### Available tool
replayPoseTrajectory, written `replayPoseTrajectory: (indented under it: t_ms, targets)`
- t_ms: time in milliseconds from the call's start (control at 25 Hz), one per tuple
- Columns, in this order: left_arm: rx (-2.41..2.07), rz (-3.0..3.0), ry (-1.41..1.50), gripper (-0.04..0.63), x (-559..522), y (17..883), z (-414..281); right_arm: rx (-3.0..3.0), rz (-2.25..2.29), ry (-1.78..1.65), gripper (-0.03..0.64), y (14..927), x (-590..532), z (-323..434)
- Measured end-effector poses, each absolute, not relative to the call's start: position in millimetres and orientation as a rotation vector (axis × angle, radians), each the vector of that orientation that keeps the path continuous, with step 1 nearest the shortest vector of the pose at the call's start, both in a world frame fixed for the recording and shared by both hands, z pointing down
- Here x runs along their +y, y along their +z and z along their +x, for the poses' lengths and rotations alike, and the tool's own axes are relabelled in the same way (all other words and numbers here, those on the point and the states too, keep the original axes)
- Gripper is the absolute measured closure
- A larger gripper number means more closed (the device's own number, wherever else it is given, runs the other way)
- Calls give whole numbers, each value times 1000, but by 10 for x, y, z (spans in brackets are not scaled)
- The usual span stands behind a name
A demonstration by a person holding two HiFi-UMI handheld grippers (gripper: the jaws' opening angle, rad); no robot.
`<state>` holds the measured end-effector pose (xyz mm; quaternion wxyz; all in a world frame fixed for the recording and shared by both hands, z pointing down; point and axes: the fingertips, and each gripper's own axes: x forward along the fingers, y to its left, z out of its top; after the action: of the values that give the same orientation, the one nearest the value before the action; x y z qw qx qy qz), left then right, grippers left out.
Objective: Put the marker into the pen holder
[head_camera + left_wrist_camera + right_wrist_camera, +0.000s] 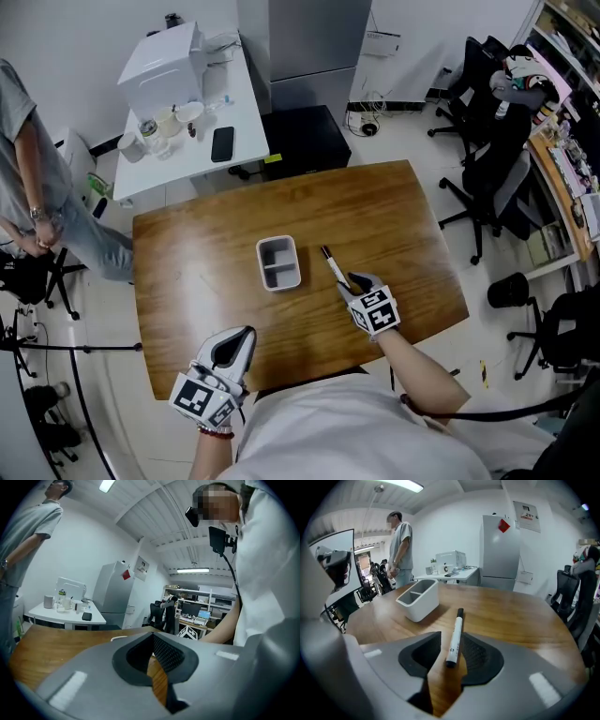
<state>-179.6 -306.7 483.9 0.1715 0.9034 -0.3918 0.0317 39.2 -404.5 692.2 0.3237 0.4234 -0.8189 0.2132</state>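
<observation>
The step in hand is judged to be the pick-up of the marker (334, 265), with nothing yet carried towards the pen holder (261, 264). The marker is seen lying flat on the wooden surface (187, 272), to the right of the pen holder and apart from it, its dark cap pointed away from the person.

In the right gripper view the white barrel of the marker (454, 637) is framed between the jaws of the right hand-held gripper (451, 649), which are held partly apart. Bare wood shows between the barrel and the left pad, so the marker is not taken to be pinched; it rests on the surface with its near end inside the gap. In the head view the right hand-held gripper (352, 281) is placed at that same near end.

The left hand-held gripper (239, 339) is kept low at the near edge of the surface, well apart from both things. In its own view the left hand-held gripper (152, 653) has only a narrow slit between its jaws, and nothing is held there.

The pen holder (419, 603) stands upright with both compartments empty.

For the next move, the jaws would need to be closed squarely on the barrel, so that it is not rolled aside. The marker would then have to be lifted, tipped towards upright and brought over one compartment before release
</observation>
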Motion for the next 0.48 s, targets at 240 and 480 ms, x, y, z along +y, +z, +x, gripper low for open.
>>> replayPoseTrajectory:
  t_ms: [240, 480]
  targets:
    - [-1183, 2453, -34, 595, -3143, 4878, -1904, -2070, 1042, 650, 540, 7253, -4019, 416]
    - [-1219, 2417, -72, 595, -3231, 4890, -1993, -2062, 998, 631, 557, 7171, -4041, 385]
